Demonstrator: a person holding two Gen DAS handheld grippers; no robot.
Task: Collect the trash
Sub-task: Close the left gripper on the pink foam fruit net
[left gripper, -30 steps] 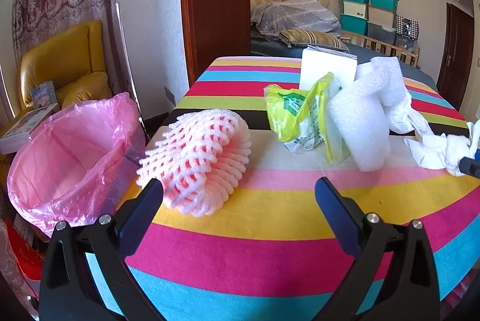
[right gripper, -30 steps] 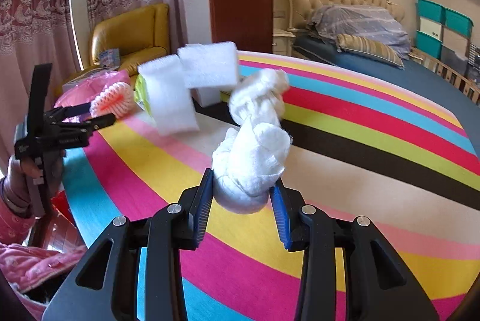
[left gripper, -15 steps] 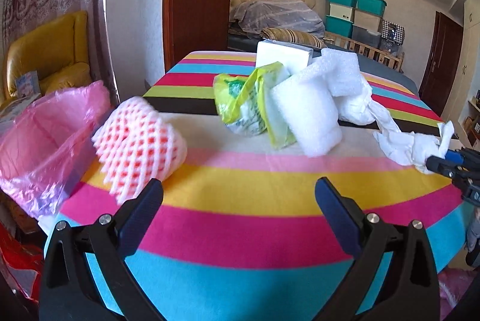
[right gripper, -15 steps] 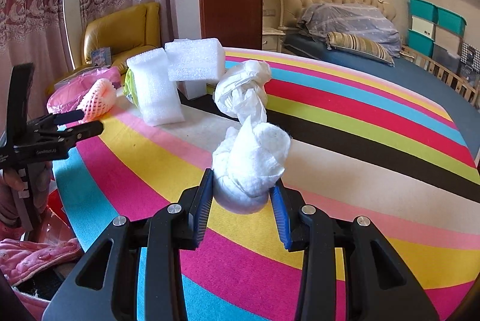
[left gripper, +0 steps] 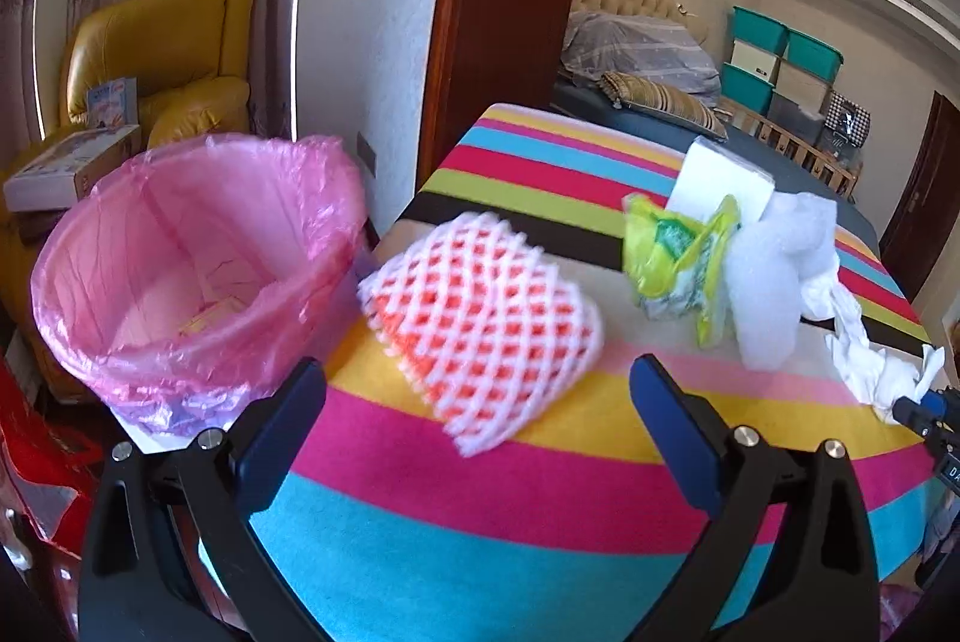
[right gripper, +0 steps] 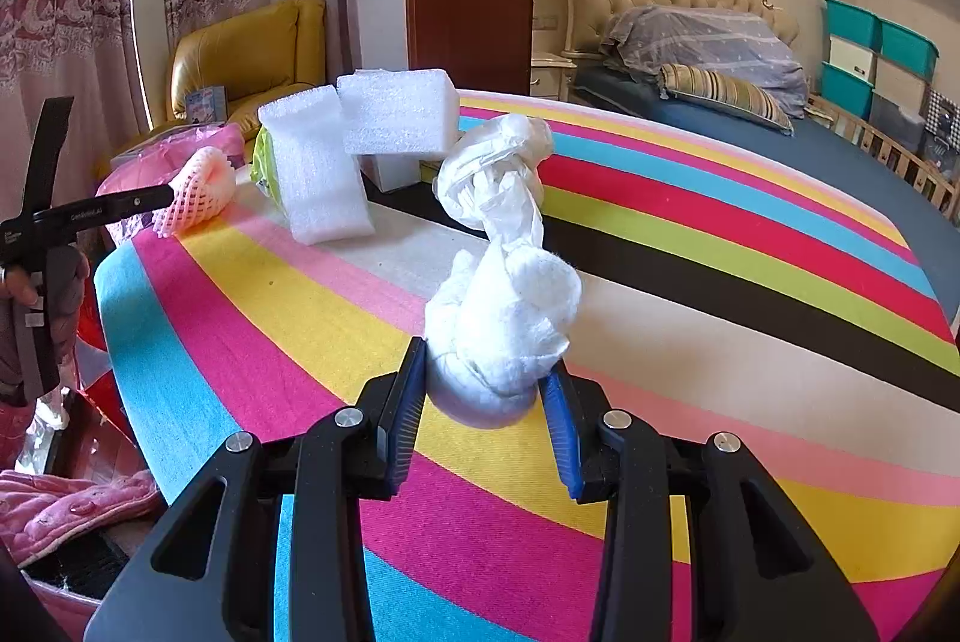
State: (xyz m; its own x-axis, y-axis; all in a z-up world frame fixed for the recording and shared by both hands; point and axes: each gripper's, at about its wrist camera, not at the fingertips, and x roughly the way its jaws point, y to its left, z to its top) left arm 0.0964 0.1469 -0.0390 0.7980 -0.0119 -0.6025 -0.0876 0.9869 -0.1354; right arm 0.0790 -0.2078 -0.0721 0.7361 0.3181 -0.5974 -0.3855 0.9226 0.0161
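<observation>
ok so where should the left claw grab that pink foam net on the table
Across the foam net, pinching its two flattened faces near the middle. It lies on the table edge nearest the pink-lined bin, so come in from the front with the open left claw. The mesh looks soft and should squash.

Each view rides low behind its own fingers, tilted down across the striped bench (left gripper: 480, 552). The left wrist view looks from the bench's near edge, close to the foam fruit net (left gripper: 486, 330), with the pink-lined bin (left gripper: 180, 270) at its left. The right wrist view looks from farther right. Both share the net (right gripper: 201, 189), foam blocks (right gripper: 318, 174) and the bed (right gripper: 720, 114) behind.
</observation>
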